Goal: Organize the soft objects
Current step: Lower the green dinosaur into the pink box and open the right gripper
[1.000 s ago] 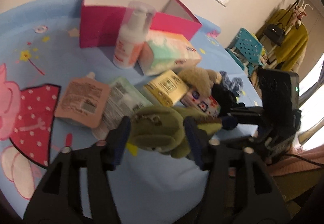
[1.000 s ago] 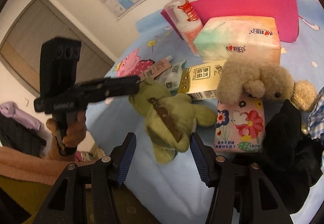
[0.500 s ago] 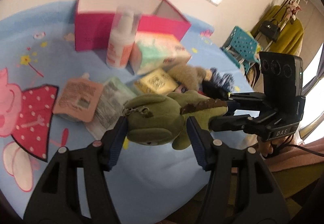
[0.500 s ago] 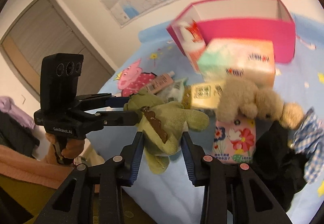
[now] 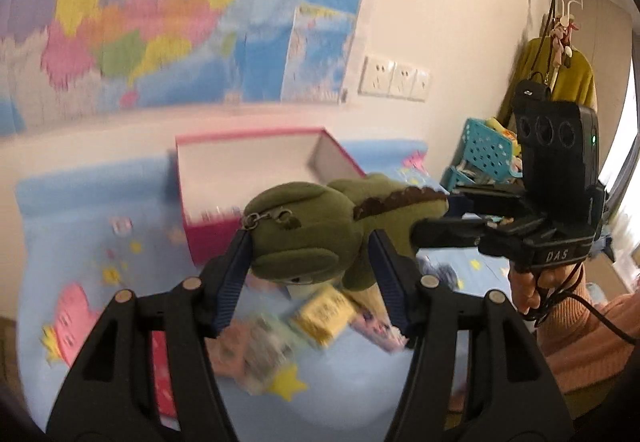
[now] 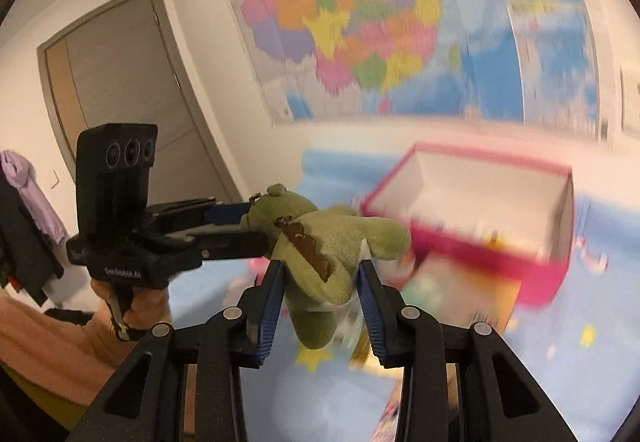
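- Left wrist view: left gripper (image 5: pixel 310 270) is clamped on the head of the green plush dinosaur (image 5: pixel 320 230), held in the air above the blue table (image 5: pixel 360 382)
- Right gripper (image 6: pixel 320 294) pinches the toy's body
- Pink box (image 6: pixel 520 262) stands open behind, with blurred packets below

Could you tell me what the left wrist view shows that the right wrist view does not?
Only the left wrist view shows the wall sockets, the teal basket and the yellow coat. Only the right wrist view shows the door and the purple garment. Both show the green plush toy, gripped by the left gripper and the right gripper, the pink box and the map.
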Available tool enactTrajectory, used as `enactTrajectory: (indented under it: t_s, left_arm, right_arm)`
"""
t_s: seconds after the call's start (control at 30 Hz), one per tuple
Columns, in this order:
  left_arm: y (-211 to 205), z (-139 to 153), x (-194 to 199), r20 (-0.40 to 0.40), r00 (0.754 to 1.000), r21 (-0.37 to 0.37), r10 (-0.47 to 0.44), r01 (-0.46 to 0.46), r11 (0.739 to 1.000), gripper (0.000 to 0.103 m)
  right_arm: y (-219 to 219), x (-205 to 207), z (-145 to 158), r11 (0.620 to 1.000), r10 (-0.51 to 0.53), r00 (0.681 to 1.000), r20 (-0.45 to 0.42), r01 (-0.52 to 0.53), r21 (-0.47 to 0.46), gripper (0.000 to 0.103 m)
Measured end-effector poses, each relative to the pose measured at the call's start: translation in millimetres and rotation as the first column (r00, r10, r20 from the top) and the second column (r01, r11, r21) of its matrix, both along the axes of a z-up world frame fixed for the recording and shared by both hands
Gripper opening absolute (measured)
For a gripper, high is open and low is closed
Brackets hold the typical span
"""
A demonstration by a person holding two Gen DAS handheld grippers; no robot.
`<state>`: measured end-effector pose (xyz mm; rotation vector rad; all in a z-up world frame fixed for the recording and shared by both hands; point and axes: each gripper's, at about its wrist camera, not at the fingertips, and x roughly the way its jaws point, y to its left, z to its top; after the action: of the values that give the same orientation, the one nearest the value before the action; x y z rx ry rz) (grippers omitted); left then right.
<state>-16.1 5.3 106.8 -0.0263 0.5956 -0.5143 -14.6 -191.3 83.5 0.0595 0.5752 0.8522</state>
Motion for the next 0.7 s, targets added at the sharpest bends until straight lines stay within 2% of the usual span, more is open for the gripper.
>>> enactTrajectory:
  t_s: [0.13,0.3,0.7]
  left_arm:
    - [-5.0,13.6,36.2,0.024,0.999,0.028,0.037,-0.038,0.999,0.061]
    - [-6.2,12.8,85.6,0.017,0.996,0.039,0.086,-0.087,0.995,0.061]
    - [3.1,-44.5,184.7,-0.142,0.977,0.039,0.157,-0.153,0.987,0.061]
  right_arm:
    - [0.5,39.7,15.5,1.0,-0.013,1.0,0.027,0.013,0.016,0.037]
    - [5.5,88.4,13.8,0.999,-0.03,0.999,0.018,0.03,0.012,0.037]
    - [18.7,190.4,-44.2,0.997,-0.057,0.985,-0.16,0.048,-0.059,0.037]
